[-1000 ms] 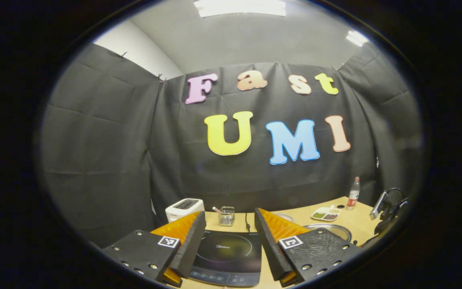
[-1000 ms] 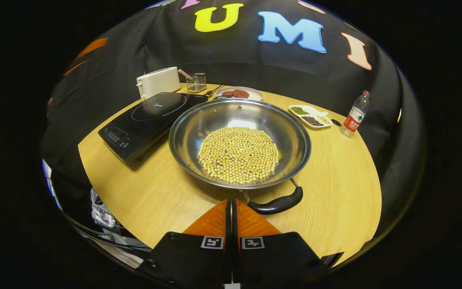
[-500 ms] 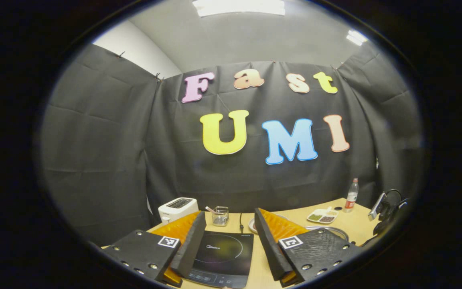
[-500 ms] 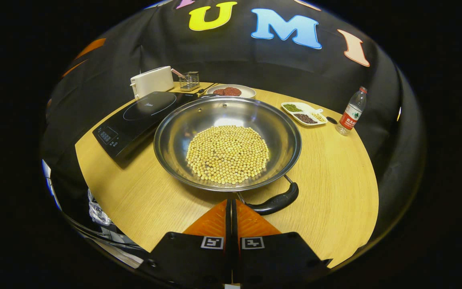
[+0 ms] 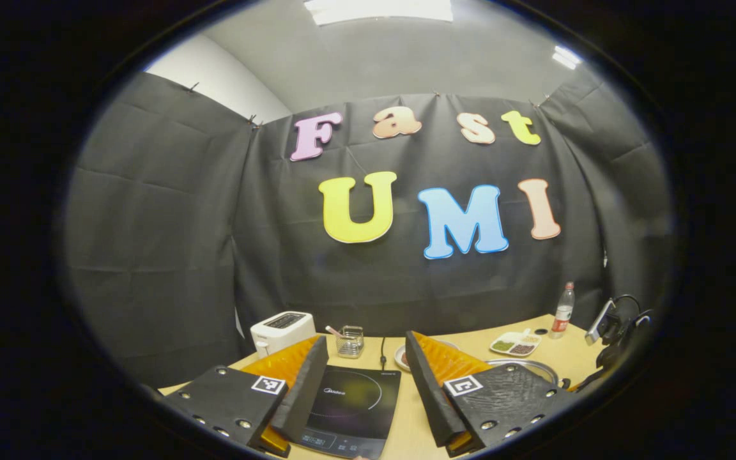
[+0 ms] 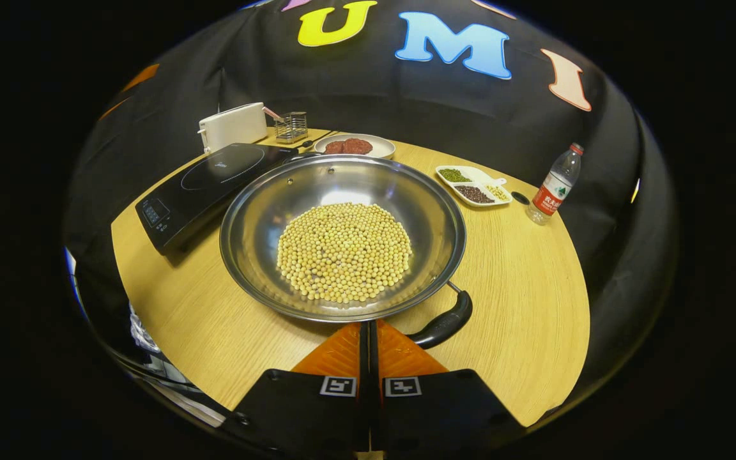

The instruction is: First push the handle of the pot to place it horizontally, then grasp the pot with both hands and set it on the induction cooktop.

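A wide steel pot [image 6: 243,198] full of pale beans sits in the middle of the round wooden table [image 6: 534,300]. Its black handle [image 6: 446,321] points toward the near right. My right gripper [image 6: 368,324] is shut with nothing held, low at the pot's near rim, and the handle's near end lies against its right side. The black induction cooktop [image 6: 205,185] lies just left of the pot. In the left gripper view my left gripper [image 5: 366,345] hangs open above the cooktop [image 5: 349,409], and a sliver of the pot's rim [image 5: 528,364] shows past its right finger.
Along the table's back stand a white toaster [image 6: 234,124], a wire basket [image 6: 291,126], a plate of dark red food [image 6: 355,145], a divided dish [image 6: 473,185] and a water bottle [image 6: 553,185]. A black device with a cable [image 5: 611,322] sits at the far right.
The pot has turned, and its handle has swung rightward around the rim beside my shut right gripper. My left gripper stays open and has drifted slightly over the cooktop.
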The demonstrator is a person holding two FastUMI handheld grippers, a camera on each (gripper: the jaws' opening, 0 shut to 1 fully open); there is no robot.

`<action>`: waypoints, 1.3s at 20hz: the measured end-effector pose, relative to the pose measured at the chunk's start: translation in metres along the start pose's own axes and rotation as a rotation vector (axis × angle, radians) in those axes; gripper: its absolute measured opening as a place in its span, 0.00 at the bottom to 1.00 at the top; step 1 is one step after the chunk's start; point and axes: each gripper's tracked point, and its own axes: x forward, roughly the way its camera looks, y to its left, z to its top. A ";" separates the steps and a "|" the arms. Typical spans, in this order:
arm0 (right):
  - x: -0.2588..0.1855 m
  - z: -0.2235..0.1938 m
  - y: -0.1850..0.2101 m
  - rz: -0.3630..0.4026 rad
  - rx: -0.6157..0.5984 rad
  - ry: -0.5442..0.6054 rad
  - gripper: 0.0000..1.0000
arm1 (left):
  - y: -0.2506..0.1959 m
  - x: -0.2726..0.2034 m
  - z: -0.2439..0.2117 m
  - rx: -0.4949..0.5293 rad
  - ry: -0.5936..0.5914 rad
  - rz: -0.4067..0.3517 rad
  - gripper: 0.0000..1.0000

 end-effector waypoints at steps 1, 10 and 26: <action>0.000 0.000 -0.003 -0.003 -0.014 0.004 0.02 | -0.001 0.000 -0.001 0.002 0.000 0.003 0.75; 0.010 0.005 -0.028 -0.017 -0.026 -0.007 0.02 | -0.011 -0.006 -0.007 0.009 0.020 0.025 0.75; 0.040 0.019 -0.077 -0.062 0.001 -0.029 0.02 | -0.040 -0.006 -0.015 0.036 0.039 0.039 0.72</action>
